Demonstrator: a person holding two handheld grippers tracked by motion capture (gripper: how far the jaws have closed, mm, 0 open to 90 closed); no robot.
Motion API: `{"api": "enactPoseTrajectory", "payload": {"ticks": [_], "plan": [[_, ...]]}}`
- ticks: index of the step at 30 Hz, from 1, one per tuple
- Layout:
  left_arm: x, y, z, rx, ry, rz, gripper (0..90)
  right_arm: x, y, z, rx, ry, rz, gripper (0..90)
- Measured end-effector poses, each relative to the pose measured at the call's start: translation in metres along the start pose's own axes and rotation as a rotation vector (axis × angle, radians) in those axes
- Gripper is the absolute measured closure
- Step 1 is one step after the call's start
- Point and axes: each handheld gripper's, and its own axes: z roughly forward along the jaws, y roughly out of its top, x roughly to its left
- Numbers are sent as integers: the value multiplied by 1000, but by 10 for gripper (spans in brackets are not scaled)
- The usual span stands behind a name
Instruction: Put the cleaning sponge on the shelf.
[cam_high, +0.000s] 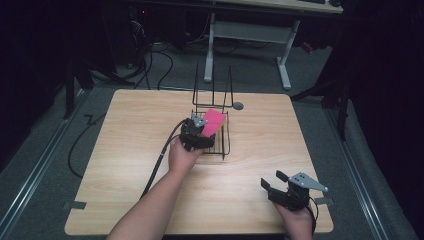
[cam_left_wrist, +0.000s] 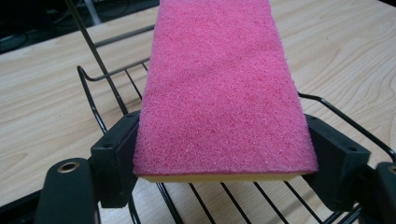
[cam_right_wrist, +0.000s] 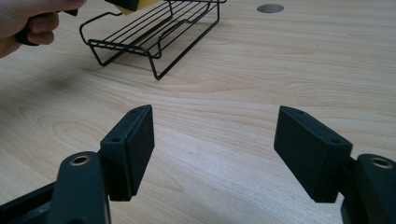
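A pink sponge (cam_high: 214, 121) with a yellow underside is held tilted over a black wire rack (cam_high: 223, 142) at the table's middle. My left gripper (cam_high: 200, 132) is shut on it. In the left gripper view the two pads press the long sides of the sponge (cam_left_wrist: 219, 88), just above the bars of the rack (cam_left_wrist: 98, 112). My right gripper (cam_high: 274, 181) rests near the table's front right edge, open, with bare wood between its jaws (cam_right_wrist: 215, 149). From there the rack (cam_right_wrist: 154, 37) stands farther off, with the sponge's yellow corner (cam_right_wrist: 128, 4) and the other hand (cam_right_wrist: 28, 18) above it.
The rack has tall upright wires (cam_high: 214, 85) at its far end. A grey round grommet (cam_high: 238, 106) sits in the tabletop behind the rack. A white-legged desk (cam_high: 250, 30) and cables stand on the floor beyond the table.
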Motion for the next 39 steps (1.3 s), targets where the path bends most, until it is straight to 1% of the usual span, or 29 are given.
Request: {"api": "enactPoseTrajectory", "payload": {"ticks": [2,7,15,18,24,27,30,39], "plan": [[1,0,2,10,-3,-9,232,0,0,0,1,1,1,290],[0,0,9,39,9,-11,232,0,0,1,2,2,0,290],[-4,-5,17,75,9,-8,232,2,0,3,8,11,-9,290],[-6,-7,19,85,12,-1,231,0,0,2,3,8,-3,290],[-5,-8,21,88,29,3,231,0,0,2,3,8,-2,290],[-4,-8,22,95,18,-1,230,0,0,2,5,8,-4,290],[-5,-10,23,103,19,5,230,0,0,2,7,7,0,290],[-3,-10,23,103,9,-16,224,0,0,3,10,8,-2,291]]}}
